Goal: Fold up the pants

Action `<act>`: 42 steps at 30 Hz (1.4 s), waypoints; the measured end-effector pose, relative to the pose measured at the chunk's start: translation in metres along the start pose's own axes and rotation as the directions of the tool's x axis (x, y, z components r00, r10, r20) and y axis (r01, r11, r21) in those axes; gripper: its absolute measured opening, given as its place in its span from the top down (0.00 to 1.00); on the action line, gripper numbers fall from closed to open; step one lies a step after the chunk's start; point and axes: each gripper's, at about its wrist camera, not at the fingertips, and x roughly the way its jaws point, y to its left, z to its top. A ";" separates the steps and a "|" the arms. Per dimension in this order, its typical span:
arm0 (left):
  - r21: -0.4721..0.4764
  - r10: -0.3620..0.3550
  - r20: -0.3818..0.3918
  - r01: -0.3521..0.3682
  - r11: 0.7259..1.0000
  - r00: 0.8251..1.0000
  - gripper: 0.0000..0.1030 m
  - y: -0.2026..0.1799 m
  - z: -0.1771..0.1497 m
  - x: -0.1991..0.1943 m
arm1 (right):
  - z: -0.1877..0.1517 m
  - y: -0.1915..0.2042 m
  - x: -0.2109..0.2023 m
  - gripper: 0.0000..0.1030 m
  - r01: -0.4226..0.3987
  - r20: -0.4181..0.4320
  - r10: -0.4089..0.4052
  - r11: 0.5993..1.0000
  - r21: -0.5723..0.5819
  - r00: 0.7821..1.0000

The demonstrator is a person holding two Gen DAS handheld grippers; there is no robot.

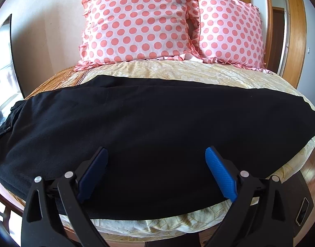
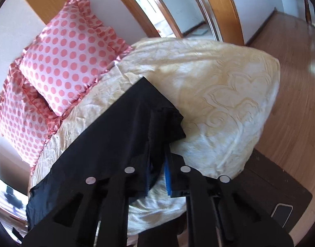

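Observation:
Black pants [image 1: 147,123] lie spread sideways across the pale yellow bedspread [image 1: 178,72]. My left gripper [image 1: 155,150] hovers over their near middle, open, its blue pads [image 1: 219,173] wide apart with nothing between them. In the right wrist view the pants [image 2: 116,133] run from lower left to a leg end near the bed's right side. My right gripper [image 2: 160,154] is shut on that leg end, with black cloth bunched between the jaws and draped over the left finger. Only the edge of one blue pad [image 2: 168,177] shows.
Two pink polka-dot pillows [image 1: 137,20] [image 1: 229,30] lean on the wall behind the pants. A phone [image 2: 281,212] lies on a dark surface at the bed's near right corner. Wooden floor [image 2: 291,103] and door frames [image 2: 225,6] lie to the right.

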 end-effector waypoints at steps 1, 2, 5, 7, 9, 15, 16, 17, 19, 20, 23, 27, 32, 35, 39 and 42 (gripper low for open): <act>-0.001 0.000 0.000 0.000 1.000 1.000 0.07 0.001 0.000 0.000 | 0.001 0.007 -0.003 0.91 -0.016 0.017 0.016 1.000 -0.015 1.000; -0.002 0.002 0.001 -0.002 1.000 1.000 0.07 0.001 0.000 0.000 | 0.003 0.012 -0.004 0.91 -0.029 0.027 0.029 0.999 -0.027 0.999; -0.005 0.004 0.003 -0.004 1.000 1.000 0.07 0.002 0.001 0.000 | 0.007 0.045 -0.013 0.92 -0.077 0.070 0.086 0.990 -0.118 0.994; -0.010 0.004 0.003 -0.003 1.000 1.000 0.07 0.002 0.001 0.000 | 0.009 0.077 -0.018 0.92 -0.148 0.080 0.165 0.971 -0.187 0.983; -0.017 0.005 0.006 -0.005 1.000 1.000 0.07 0.002 0.001 -0.001 | 0.005 0.113 -0.021 0.93 -0.244 0.064 0.268 0.936 -0.253 0.961; -0.056 0.016 0.020 -0.015 0.998 1.000 0.07 0.011 0.001 -0.009 | -0.055 0.246 -0.008 0.93 -0.412 -0.121 0.416 0.741 -0.530 0.902; -0.060 0.021 0.025 -0.020 0.998 0.999 0.07 0.014 0.000 -0.011 | -0.068 0.258 0.000 0.93 -0.385 -0.140 0.375 0.730 -0.564 0.916; -0.062 0.028 0.030 -0.026 0.998 0.999 0.07 0.017 -0.001 -0.013 | -0.075 0.261 0.004 0.93 -0.366 -0.145 0.349 0.729 -0.578 0.926; -0.066 0.047 0.040 -0.044 0.997 0.998 0.07 0.023 -0.002 -0.017 | -0.080 0.254 0.016 0.91 -0.329 -0.153 0.295 0.759 -0.562 0.943; -0.065 0.058 0.042 -0.055 0.996 0.997 0.07 0.026 -0.003 -0.019 | -0.076 0.239 0.020 0.84 -0.301 -0.151 0.261 0.800 -0.519 0.954; -0.062 0.067 0.040 -0.065 0.996 0.997 0.06 0.031 -0.004 -0.018 | -0.064 0.191 0.017 0.41 -0.184 -0.087 0.162 0.876 -0.446 0.983; -0.061 0.050 0.042 -0.048 0.997 0.998 0.06 0.031 -0.003 -0.016 | -0.043 0.139 -0.002 0.38 0.159 0.130 -0.110 0.873 -0.462 0.985; -0.050 0.028 0.036 -0.026 0.998 0.999 0.06 0.023 -0.003 -0.012 | -0.044 0.132 0.010 0.41 0.279 0.206 -0.193 0.763 -0.583 0.959; -0.042 0.027 0.034 -0.025 0.999 0.999 0.06 0.020 -0.004 -0.012 | -0.051 0.152 0.025 0.44 0.248 0.201 -0.151 0.715 -0.653 0.968; -0.045 0.037 0.030 -0.036 0.998 0.999 0.06 0.021 -0.005 -0.012 | -0.054 0.168 0.053 0.45 0.235 0.152 -0.181 0.665 -0.709 0.972; -0.057 0.050 0.029 -0.049 0.997 0.998 0.06 0.025 -0.006 -0.013 | -0.048 0.163 0.075 0.45 0.267 0.129 -0.253 0.651 -0.710 0.959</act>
